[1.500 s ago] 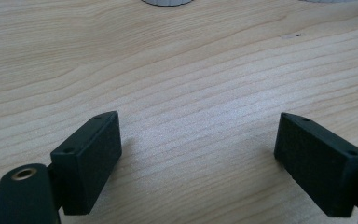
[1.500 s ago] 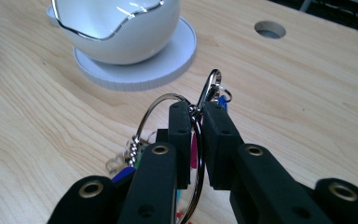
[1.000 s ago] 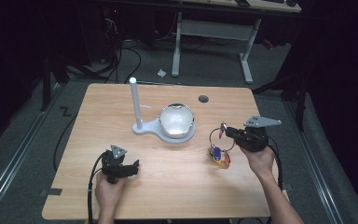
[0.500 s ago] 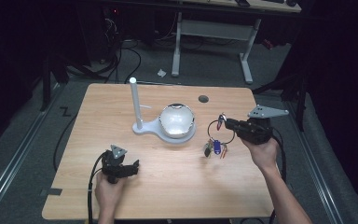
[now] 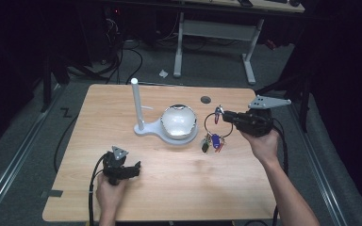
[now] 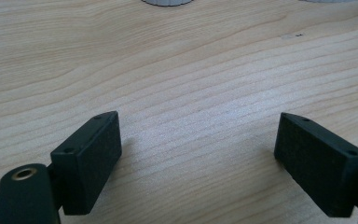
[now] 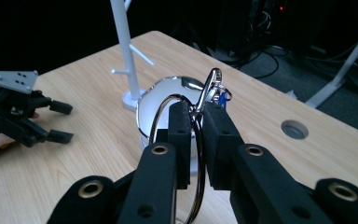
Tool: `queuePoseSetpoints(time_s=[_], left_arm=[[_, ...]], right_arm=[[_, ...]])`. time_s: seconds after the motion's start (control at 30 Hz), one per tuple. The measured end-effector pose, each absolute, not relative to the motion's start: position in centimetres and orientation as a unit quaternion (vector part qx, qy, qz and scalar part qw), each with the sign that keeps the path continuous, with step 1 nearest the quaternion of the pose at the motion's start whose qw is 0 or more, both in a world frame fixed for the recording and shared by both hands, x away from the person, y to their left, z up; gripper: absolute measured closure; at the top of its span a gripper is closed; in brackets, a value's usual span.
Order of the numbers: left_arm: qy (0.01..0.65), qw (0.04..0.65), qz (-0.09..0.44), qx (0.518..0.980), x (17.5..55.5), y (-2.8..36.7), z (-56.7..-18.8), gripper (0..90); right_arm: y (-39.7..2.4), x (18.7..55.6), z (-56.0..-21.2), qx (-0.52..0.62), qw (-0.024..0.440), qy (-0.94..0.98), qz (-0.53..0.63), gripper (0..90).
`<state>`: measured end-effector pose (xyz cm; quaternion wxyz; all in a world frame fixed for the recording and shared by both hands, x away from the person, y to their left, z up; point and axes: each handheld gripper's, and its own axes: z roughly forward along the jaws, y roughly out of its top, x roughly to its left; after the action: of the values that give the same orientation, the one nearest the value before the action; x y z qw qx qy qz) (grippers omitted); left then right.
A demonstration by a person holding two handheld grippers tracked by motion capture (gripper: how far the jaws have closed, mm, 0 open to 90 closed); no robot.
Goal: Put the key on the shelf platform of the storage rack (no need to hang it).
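My right claw [image 5: 222, 114] is clamped on the key ring [image 5: 212, 125], its two black pads pinching the wire loop just below the silver clip [image 7: 211, 86]. The ring hangs down from the claw's tip, clear of the surface [image 5: 169, 188], with the bunch of keys [image 5: 211, 142] dangling under it, just beside the white dome [image 5: 179, 121] of the stand. The white post [image 5: 136, 104] rises on the far side of that dome. My left claw [image 5: 133, 168] rests low near the surface's front edge, well apart, its jaws spread wide with nothing between them
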<state>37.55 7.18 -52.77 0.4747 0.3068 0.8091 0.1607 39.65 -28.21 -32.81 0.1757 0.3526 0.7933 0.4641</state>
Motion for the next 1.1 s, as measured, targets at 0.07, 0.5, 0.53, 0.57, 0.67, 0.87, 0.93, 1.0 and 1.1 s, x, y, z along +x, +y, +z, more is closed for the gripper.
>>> queuePoseSetpoints(time_s=[0.07,0.5,0.53,0.57,0.67,0.87,0.93,1.0,1.1], left_arm=[[0.809,0.474,0.161,0.308,37.5,7.2,-52.8,15.1],[0.813,0.472,0.157,0.303,37.5,7.1,-52.7,15.2],[0.813,0.472,0.157,0.303,37.5,7.1,-52.7,15.1],[0.812,0.472,0.157,0.304,37.5,7.1,-52.7,15.1],[0.812,0.474,0.158,0.303,37.5,7.1,-52.7,15.1],[0.811,0.474,0.160,0.303,37.6,7.1,-52.8,15.1],[0.810,0.474,0.162,0.306,37.5,7.2,-52.8,15.1],[0.809,0.474,0.162,0.308,37.5,7.2,-52.8,15.1],[0.808,0.475,0.161,0.310,37.5,7.2,-52.8,15.1]], right_arm=[[-27.9,39.8,-32.3,0.348,0.181,0.792,0.468,82.8],[-24.9,42.0,-30.3,0.329,0.186,0.795,0.474,82.8],[-24.7,42.2,-30.2,0.329,0.186,0.796,0.474,82.7],[-24.5,42.4,-30.1,0.328,0.186,0.795,0.475,82.7],[-23.9,43.1,-29.8,0.328,0.186,0.794,0.476,82.8],[-22.7,44.6,-29.8,0.334,0.180,0.794,0.475,82.8],[-22.4,45.0,-29.8,0.335,0.178,0.794,0.475,82.7],[-21.9,45.6,-29.9,0.338,0.177,0.794,0.473,82.7],[-21.4,46.1,-30.0,0.341,0.176,0.794,0.471,82.7]])
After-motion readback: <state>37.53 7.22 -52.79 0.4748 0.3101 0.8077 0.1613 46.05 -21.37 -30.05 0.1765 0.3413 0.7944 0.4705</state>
